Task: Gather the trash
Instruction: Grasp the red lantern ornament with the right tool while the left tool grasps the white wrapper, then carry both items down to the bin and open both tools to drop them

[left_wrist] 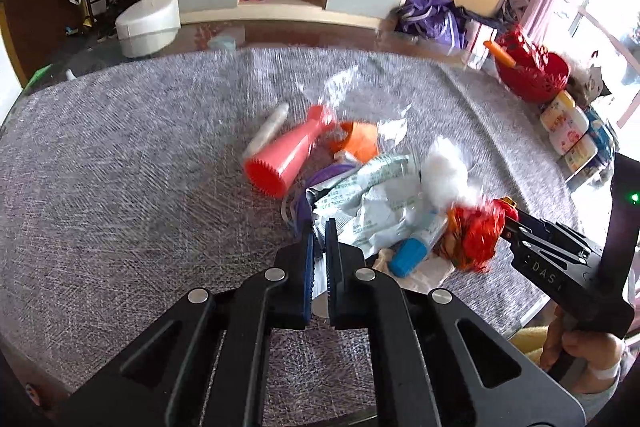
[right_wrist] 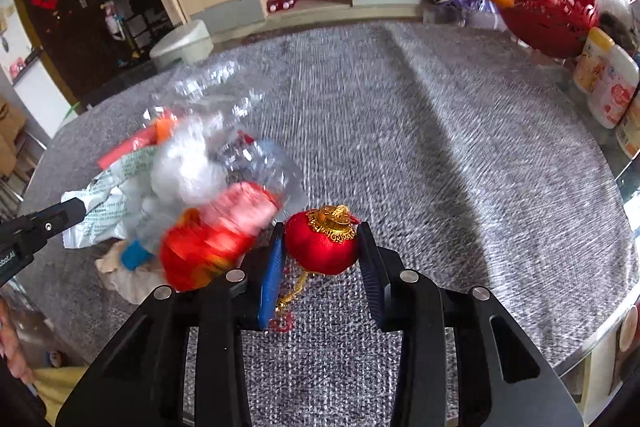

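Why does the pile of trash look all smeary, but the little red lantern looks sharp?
In the right wrist view the trash pile is smeared by motion blur, while the red lantern between the right gripper jaws looks crisp. In the left wrist view the pink bottle and white fluff are blurred too, and the fisheye lens bends the table edge into a curve.

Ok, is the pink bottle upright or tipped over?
Tipped over. The pink bottle lies on its side on the grey tablecloth, ribbed base toward the left wrist camera, neck pointing away into the trash pile.

Bright window daylight, motion-blurred, fisheye-warped.
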Tool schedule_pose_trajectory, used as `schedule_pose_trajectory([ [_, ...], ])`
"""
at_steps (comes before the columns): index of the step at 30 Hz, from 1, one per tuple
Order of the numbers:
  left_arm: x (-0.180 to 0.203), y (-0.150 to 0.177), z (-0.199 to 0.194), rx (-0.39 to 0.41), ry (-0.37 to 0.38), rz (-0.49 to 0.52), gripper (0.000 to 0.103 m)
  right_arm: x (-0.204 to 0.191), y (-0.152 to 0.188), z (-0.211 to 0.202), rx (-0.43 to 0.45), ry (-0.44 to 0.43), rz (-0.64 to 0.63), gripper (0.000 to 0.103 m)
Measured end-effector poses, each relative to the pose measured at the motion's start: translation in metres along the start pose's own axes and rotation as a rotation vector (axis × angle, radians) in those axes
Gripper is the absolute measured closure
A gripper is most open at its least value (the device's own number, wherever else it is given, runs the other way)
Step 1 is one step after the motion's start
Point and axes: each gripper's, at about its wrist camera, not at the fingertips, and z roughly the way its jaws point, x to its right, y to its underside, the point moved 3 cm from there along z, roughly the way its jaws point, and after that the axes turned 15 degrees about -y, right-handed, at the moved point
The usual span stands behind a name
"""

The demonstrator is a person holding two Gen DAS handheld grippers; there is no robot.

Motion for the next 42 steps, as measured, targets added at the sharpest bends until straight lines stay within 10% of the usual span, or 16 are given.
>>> schedule_pose_trajectory([
  [14,-0.015,-0.026,-0.102,0.221,-0.068,-0.050,0.103,-0.031,-0.027,-0.081,0.152,-0.002,-0.075,0.066],
  [23,-0.018,0.011,-0.186,0.318,-0.131,-0.038,0.103,-0.063,0.002,-0.137,0.184,-0.051,-0.123,0.066],
  [42,-0.012,0.154,-0.165,0.088,-0.063,0.006,0.103,-0.080,0.117,-0.120,-0.019,-0.127,-0.141,0.066],
])
